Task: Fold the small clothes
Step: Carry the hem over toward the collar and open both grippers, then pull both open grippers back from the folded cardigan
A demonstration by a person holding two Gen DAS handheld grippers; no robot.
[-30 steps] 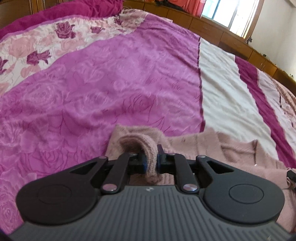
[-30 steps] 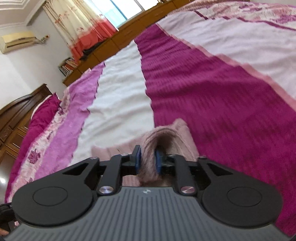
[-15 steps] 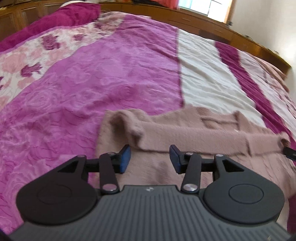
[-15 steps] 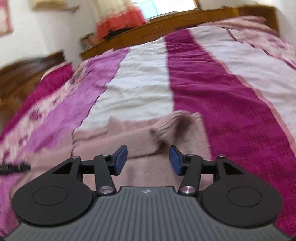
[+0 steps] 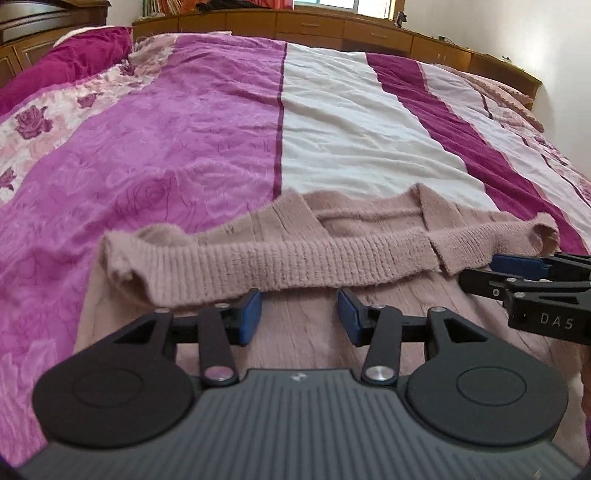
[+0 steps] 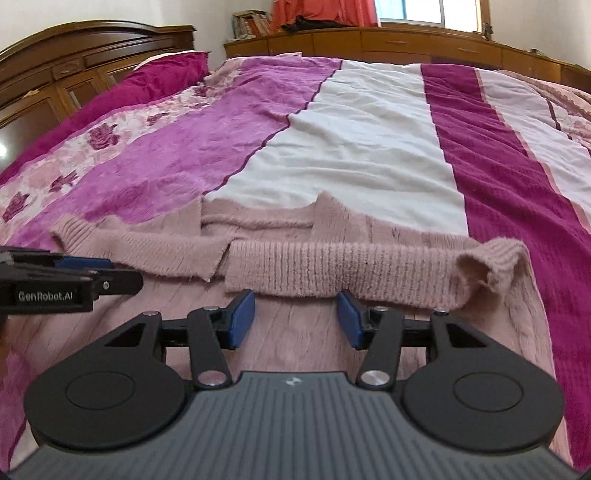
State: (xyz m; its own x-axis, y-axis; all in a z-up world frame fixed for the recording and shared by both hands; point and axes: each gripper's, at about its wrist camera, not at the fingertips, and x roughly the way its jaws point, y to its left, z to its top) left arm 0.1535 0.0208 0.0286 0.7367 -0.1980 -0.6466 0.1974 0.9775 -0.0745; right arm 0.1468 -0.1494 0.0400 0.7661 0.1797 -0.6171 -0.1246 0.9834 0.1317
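Left wrist: left claw (image 5: 299, 314) wide, empty | sweater (image 5: 295, 266) | Right wrist: right claw (image 6: 297, 317) wide, empty; headboard (image 6: 92, 48)

This is a bedroom in a home. A wide bed (image 5: 207, 155) fills both views, spread with a striped cover (image 6: 369, 147) in magenta, white and rose print. A dark wooden headboard (image 6: 96, 40) stands at its left edge with a magenta pillow (image 6: 162, 74) against it. Low wooden cabinets (image 5: 332, 29) run along the far edge under a window (image 6: 424, 11) with an orange curtain (image 6: 321, 9); books (image 6: 251, 22) stand on top.
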